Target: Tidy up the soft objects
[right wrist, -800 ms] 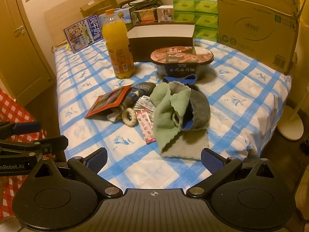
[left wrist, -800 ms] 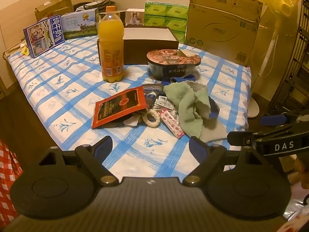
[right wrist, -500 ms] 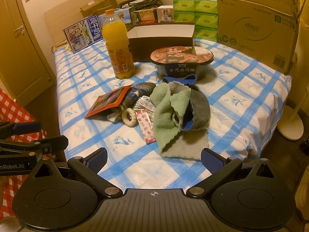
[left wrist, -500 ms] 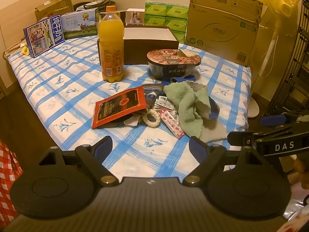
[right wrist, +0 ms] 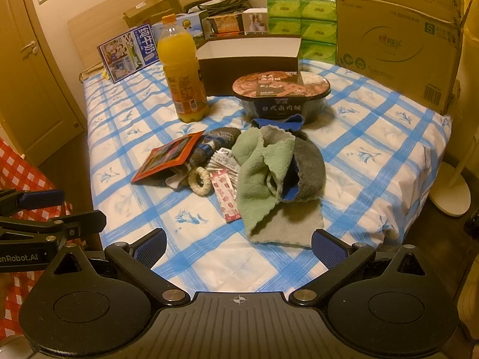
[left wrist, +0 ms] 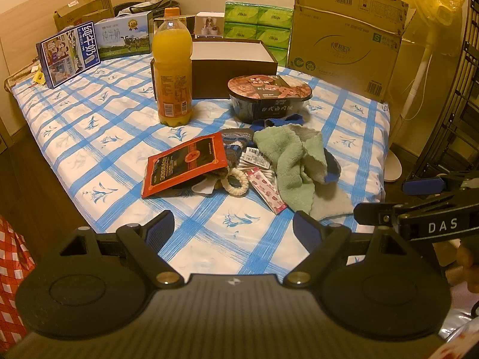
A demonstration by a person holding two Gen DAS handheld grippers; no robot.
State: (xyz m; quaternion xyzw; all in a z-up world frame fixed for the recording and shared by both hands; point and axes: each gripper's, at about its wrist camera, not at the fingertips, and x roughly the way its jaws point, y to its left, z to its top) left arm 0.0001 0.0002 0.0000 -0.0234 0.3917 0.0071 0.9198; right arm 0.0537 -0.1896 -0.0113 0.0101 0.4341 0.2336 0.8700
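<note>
2 grippers spread wide and empty, left gripper (left wrist: 233,229) and right gripper (right wrist: 238,246) short of green cloth (right wrist: 257,176), orange bottle (left wrist: 172,68) beyond the cloth, noodle bowl (right wrist: 281,95) just behind it

green towel (left wrist: 292,161), orange bottle (left wrist: 173,68), checked bedsheet (left wrist: 89,125)

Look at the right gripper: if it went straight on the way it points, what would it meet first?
Probably the pile of cloths: the open right gripper points down at the bed, and the grey cloth under the green towel lies nearest ahead. Depth is uncertain.
</note>
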